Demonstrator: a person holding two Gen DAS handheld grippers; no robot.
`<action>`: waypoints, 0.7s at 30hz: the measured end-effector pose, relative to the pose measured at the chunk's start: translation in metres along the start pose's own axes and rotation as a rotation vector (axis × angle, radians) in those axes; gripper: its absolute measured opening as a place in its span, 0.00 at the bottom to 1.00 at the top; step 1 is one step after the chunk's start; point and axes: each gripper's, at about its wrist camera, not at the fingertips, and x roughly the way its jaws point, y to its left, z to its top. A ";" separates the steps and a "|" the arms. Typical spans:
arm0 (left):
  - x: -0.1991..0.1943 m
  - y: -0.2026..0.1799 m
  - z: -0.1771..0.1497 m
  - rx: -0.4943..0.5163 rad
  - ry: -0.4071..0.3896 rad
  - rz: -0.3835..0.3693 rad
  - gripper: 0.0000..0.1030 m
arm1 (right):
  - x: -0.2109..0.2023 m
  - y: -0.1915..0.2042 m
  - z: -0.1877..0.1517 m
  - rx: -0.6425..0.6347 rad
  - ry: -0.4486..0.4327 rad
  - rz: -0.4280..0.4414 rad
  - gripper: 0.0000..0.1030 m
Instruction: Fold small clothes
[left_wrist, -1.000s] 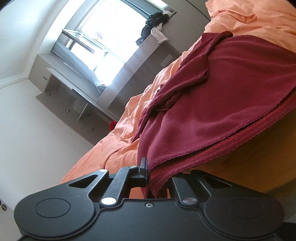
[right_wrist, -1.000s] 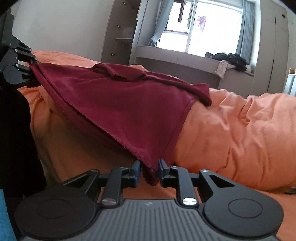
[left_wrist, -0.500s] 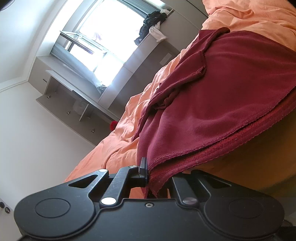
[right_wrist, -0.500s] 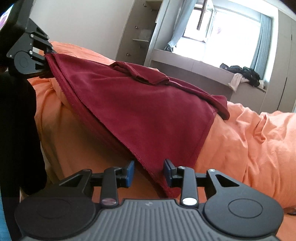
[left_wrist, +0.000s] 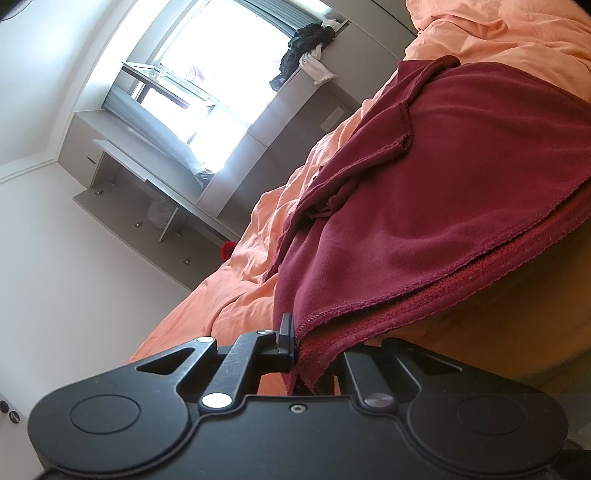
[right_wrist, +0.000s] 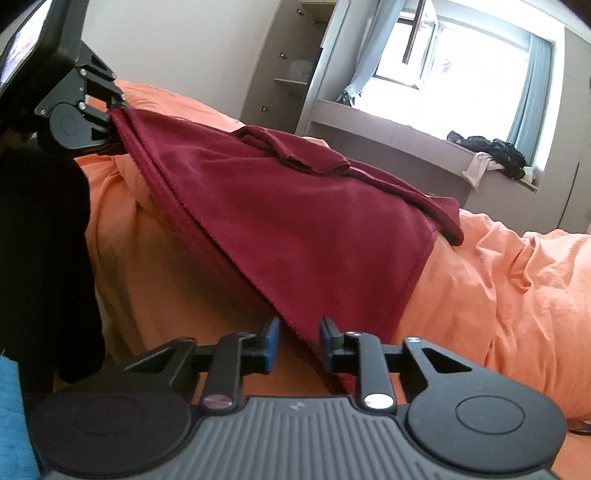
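A dark red garment (left_wrist: 424, 206) lies spread over the orange bed cover, one sleeve folded on top. My left gripper (left_wrist: 308, 343) is shut on its near hem corner; the cloth hides the right finger. In the right wrist view the garment (right_wrist: 295, 206) drapes toward me, and my left gripper (right_wrist: 114, 110) holds its far left corner up. My right gripper (right_wrist: 297, 338) is open, its blue-padded fingers on either side of the garment's lower corner, which hangs loose between them.
The orange bed cover (right_wrist: 498, 280) is rumpled to the right. A window bench with a pile of dark clothes (right_wrist: 491, 151) stands behind the bed, and open grey shelves (right_wrist: 291, 66) stand at the back wall. A blue cloth (right_wrist: 11, 424) shows at lower left.
My right gripper has opened and let go of the garment's lower corner. My left gripper still holds its corner and has barely moved.
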 end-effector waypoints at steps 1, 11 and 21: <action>0.000 0.000 0.000 0.002 0.000 0.000 0.05 | 0.001 -0.001 0.000 0.004 0.002 0.002 0.13; 0.000 -0.005 -0.002 0.019 0.009 0.003 0.12 | -0.018 -0.011 0.007 0.009 -0.039 -0.172 0.00; 0.002 -0.009 0.002 0.035 0.020 0.004 0.17 | -0.012 -0.016 -0.003 0.054 -0.014 -0.081 0.01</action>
